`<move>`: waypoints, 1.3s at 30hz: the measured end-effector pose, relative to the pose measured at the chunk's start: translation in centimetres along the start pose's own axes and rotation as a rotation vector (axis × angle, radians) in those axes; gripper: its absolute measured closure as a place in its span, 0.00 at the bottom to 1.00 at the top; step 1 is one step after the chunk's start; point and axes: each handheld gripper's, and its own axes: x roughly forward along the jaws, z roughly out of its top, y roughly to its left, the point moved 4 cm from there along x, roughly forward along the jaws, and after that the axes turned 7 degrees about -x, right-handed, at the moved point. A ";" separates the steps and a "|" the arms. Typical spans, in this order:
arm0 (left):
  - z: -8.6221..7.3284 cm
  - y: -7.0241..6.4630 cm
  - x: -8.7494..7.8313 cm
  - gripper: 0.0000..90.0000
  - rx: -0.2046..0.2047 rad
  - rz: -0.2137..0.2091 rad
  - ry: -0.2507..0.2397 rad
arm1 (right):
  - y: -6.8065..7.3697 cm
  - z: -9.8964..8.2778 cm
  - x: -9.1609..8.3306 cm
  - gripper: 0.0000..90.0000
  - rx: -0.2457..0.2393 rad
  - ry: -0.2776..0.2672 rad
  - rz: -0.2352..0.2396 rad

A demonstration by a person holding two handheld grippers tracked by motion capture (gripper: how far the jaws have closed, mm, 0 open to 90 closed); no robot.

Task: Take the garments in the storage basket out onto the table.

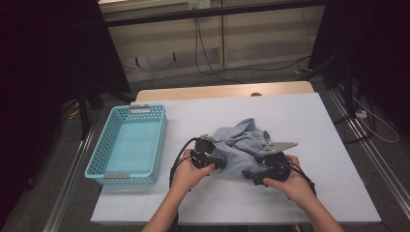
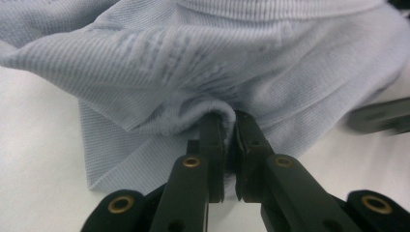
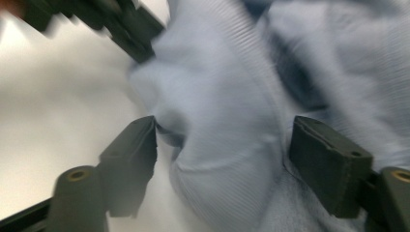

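A crumpled light blue garment [image 1: 241, 137] lies on the white table cover [image 1: 309, 121], just in front of the person's hands. My left gripper [image 1: 222, 163] meets its near left edge. In the left gripper view this gripper [image 2: 229, 118] is shut on a fold of the ribbed blue cloth [image 2: 193, 63]. My right gripper [image 1: 247, 175] sits at the garment's near right edge. Its jaws stand wide apart in the right gripper view [image 3: 225, 145], with a bulge of the cloth [image 3: 227, 96] between them and not pinched. That view is blurred.
A light blue plastic basket [image 1: 140, 110] stands empty at the left of the table. The left gripper [image 3: 121, 24] shows at the top left of the right gripper view. A jaw of the right gripper [image 2: 382, 116] shows at the right of the left gripper view.
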 end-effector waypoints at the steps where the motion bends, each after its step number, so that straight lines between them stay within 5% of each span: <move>1: 0.0 0.0 0.0 0.93 0.002 -0.002 -0.002 | 0.1 -0.2 0.5 0.33 -0.015 0.011 -0.022; 3: 0.0 0.0 -0.2 0.93 -0.002 -0.011 -0.018 | -0.2 -0.3 0.8 0.46 -0.031 0.016 -0.062; 6: 0.1 0.0 -0.5 0.92 -0.003 -0.015 -0.043 | -0.6 -0.5 0.2 0.76 -0.007 0.011 -0.044; 7: 0.2 0.0 -0.7 0.91 -0.004 -0.015 -0.062 | -0.7 -0.6 0.1 0.77 0.005 0.006 -0.034; 15: 1.7 1.3 -2.9 0.51 -0.023 0.029 -0.168 | -2.0 -1.0 -2.0 0.81 0.008 0.005 -0.057; 21: 2.8 2.5 -3.9 0.33 -0.047 0.074 -0.249 | -4.8 -2.1 -4.9 0.82 0.039 0.013 -0.178; 24: 3.3 2.7 -3.7 0.28 -0.051 0.084 -0.271 | -6.2 -2.8 -5.9 0.82 0.056 0.018 -0.250; 34: 4.7 2.5 -1.3 0.19 -0.055 0.086 -0.277 | -6.2 -3.5 -5.5 0.86 0.064 0.000 -0.267; 39: 5.2 2.3 -1.0 0.18 -0.062 0.078 -0.295 | -6.0 -3.8 -5.8 0.81 0.065 -0.023 -0.259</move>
